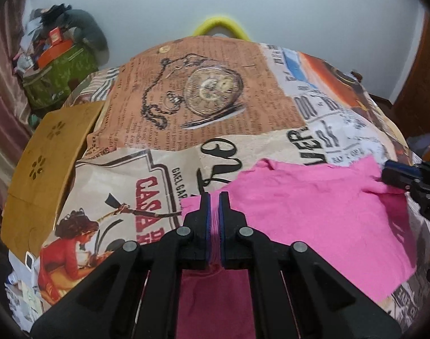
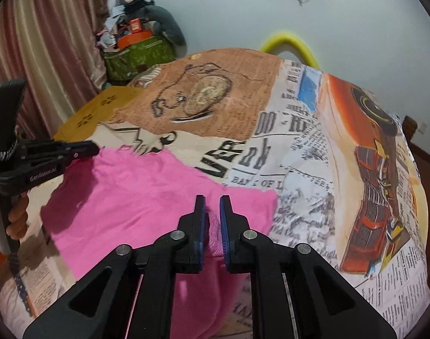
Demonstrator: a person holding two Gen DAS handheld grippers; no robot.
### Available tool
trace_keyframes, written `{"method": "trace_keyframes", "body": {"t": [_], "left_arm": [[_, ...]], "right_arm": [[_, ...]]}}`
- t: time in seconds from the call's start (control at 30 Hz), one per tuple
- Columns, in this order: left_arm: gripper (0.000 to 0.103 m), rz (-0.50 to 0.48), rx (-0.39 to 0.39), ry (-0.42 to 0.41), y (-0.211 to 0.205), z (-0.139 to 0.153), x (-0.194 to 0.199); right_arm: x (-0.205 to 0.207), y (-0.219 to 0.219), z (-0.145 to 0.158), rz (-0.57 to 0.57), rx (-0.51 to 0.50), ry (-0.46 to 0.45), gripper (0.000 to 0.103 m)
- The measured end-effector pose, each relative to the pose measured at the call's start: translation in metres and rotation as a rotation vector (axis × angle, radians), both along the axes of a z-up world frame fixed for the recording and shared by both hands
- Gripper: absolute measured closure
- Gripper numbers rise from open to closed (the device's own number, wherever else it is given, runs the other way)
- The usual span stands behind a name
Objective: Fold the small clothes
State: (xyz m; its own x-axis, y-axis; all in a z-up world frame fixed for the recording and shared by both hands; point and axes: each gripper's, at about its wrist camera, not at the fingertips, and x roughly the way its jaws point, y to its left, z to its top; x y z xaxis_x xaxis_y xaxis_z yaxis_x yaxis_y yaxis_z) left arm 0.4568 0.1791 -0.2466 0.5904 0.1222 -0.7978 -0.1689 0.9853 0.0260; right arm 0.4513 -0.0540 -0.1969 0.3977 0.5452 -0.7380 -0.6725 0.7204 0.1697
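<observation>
A small pink garment (image 1: pixel 308 206) lies spread on a table covered with a printed newspaper-style cloth (image 1: pixel 203 96). My left gripper (image 1: pixel 214 197) is shut on the garment's left edge; pink cloth shows between its pads. My right gripper (image 2: pixel 213 200) is shut on the garment (image 2: pixel 135 195) at its right edge, with pink cloth between its pads. Each gripper shows in the other's view: the right one (image 1: pixel 395 173) at the garment's far right corner, the left one (image 2: pixel 87 149) at the far left corner.
A yellow-brown perforated board (image 1: pixel 51 152) lies at the table's left edge. A green bag with clutter (image 1: pixel 59 76) and a curtain (image 2: pixel 45 42) stand at the back left. A yellow curved tube (image 1: pixel 222 26) rises behind the table against the white wall.
</observation>
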Motion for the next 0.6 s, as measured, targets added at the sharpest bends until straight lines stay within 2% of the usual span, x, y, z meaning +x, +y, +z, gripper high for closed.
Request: {"method": "trace_keyframes", "body": {"t": [0.07, 0.17, 0.23, 0.33, 0.43, 0.6], "left_arm": [[0.098, 0.012, 0.006, 0.007, 0.003, 0.000, 0.001], [0.085, 0.009, -0.008, 0.018, 0.007, 0.006, -0.006], [0.063, 0.005, -0.006, 0.014, 0.009, 0.012, -0.015], [0.040, 0.010, 0.004, 0.005, 0.012, 0.020, -0.035], [0.030, 0.025, -0.026, 0.029, 0.021, 0.019, -0.057], [0.028, 0.060, -0.092, 0.100, 0.037, 0.000, -0.094]], "right_arm": [[0.005, -0.006, 0.003, -0.034, 0.019, 0.010, 0.082], [0.001, -0.021, 0.015, -0.062, 0.068, 0.011, 0.069], [-0.005, -0.027, 0.020, -0.062, 0.079, 0.009, 0.055], [-0.024, -0.042, 0.027, -0.062, 0.093, 0.006, 0.047], [-0.039, -0.050, 0.023, -0.054, 0.096, 0.040, 0.046], [-0.065, -0.062, 0.001, -0.054, 0.094, 0.137, 0.041]]}}
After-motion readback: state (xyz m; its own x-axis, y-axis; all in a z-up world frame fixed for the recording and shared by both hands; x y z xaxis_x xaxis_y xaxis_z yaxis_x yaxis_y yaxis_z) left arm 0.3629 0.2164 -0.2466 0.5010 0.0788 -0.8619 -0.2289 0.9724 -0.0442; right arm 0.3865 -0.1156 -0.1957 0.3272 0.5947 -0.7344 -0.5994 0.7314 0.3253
